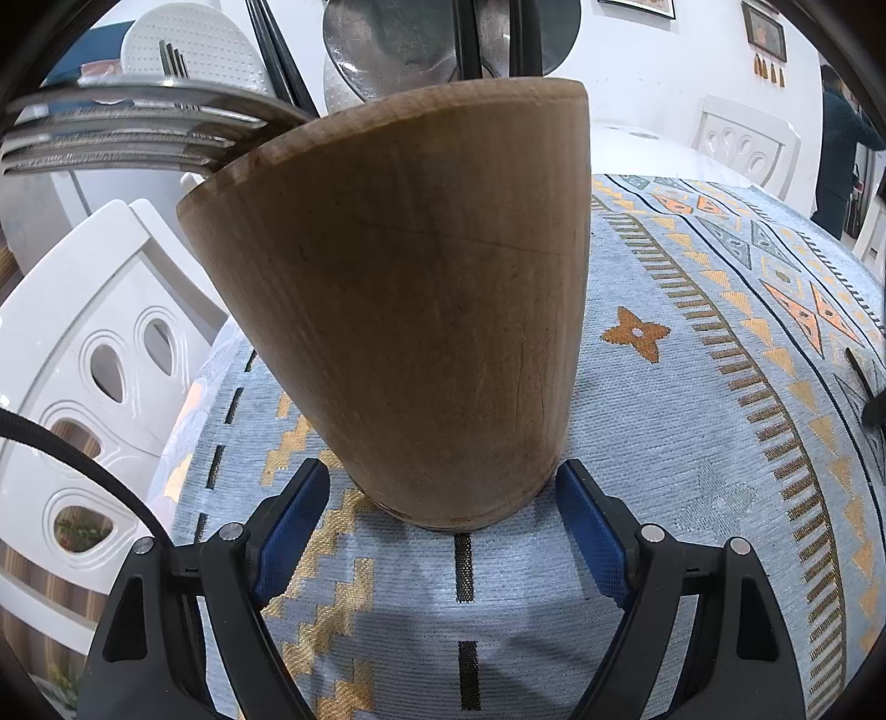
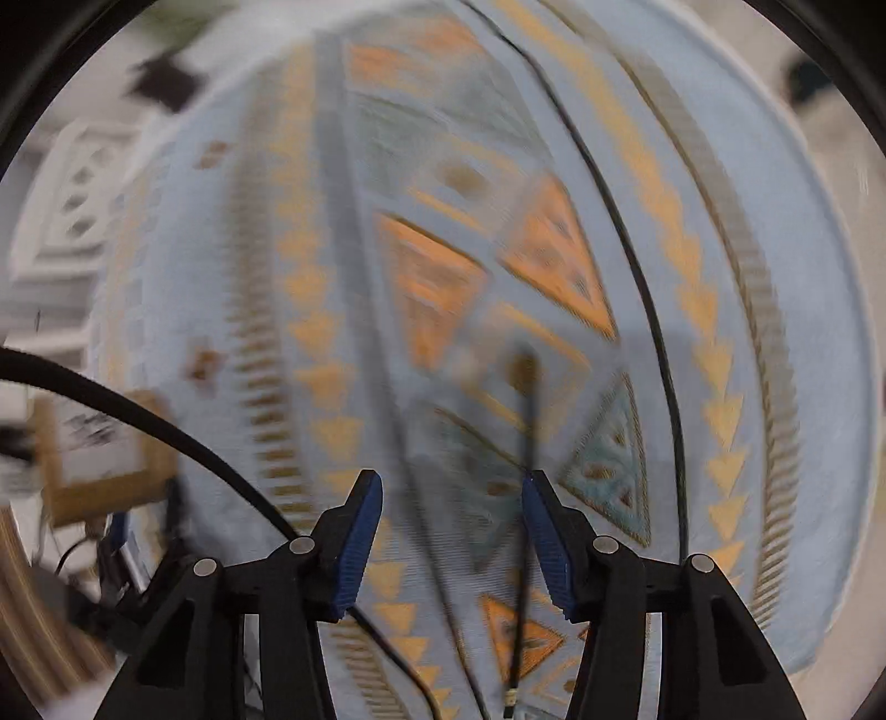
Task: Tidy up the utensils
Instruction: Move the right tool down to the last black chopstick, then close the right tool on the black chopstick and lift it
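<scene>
A tall wooden utensil holder [image 1: 398, 288] stands on the patterned blue tablecloth [image 1: 692, 443]. Forks [image 1: 122, 138], a large spoon [image 1: 387, 44] and dark chopstick-like sticks [image 1: 470, 39] poke out of its top. My left gripper [image 1: 443, 471] straddles the holder's base. The right pad lies against the wood, while a small gap shows at the left pad. In the blurred right wrist view, my right gripper [image 2: 453, 477] points down at the cloth, open. A thin dark stick [image 2: 523, 421] lies on the cloth, running just inside the right finger, and the pads do not press it.
White chairs [image 1: 94, 354] stand beyond the table's left and far edges. A dark object [image 1: 869, 399] lies on the cloth at the right edge. A person [image 1: 836, 144] stands far right. Thin black cords [image 2: 626, 238] cross the cloth. A blurred tan object [image 2: 94, 459] sits off the table's left.
</scene>
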`<state>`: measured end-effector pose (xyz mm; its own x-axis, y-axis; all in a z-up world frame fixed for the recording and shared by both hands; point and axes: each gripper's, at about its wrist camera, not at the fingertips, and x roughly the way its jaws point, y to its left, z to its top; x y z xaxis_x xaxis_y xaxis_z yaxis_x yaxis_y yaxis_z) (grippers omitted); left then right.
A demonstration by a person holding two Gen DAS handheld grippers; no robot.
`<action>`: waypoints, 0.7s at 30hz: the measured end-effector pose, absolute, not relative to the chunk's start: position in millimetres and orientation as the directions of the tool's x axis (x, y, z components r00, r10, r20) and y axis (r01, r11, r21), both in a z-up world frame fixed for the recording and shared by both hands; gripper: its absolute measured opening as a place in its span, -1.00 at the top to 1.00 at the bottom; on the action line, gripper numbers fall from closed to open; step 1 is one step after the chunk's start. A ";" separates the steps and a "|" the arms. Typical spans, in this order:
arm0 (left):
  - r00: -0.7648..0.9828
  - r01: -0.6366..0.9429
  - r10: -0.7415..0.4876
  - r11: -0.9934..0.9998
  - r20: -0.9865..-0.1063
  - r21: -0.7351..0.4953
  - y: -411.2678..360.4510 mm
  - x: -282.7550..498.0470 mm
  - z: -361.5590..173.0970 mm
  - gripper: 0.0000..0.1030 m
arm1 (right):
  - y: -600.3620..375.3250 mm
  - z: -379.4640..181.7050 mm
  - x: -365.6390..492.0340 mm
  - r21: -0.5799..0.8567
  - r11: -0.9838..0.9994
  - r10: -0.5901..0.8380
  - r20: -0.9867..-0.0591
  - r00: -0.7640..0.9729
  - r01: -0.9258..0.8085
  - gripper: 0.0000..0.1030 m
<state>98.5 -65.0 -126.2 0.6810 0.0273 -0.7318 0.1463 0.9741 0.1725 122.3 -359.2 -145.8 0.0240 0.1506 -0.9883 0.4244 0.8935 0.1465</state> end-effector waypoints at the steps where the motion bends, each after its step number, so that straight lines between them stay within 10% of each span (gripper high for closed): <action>1: 0.681 0.146 0.028 0.974 -0.731 0.174 -66.2 98.4 -126.1 -0.62 | -363.5 -152.9 118.0 0.139 0.891 0.146 -0.989 0.017 0.432 0.07; 12: 0.682 0.147 0.029 0.973 -0.731 0.176 -66.6 99.0 -125.3 -0.62 | -338.3 -131.4 99.2 -0.003 0.942 -0.050 -0.990 0.132 0.335 0.25; 21: 0.681 0.146 0.029 0.974 -0.731 0.175 -66.8 99.0 -125.3 -0.62 | -314.2 -112.6 101.2 0.014 0.986 -0.015 -0.985 0.173 0.169 0.90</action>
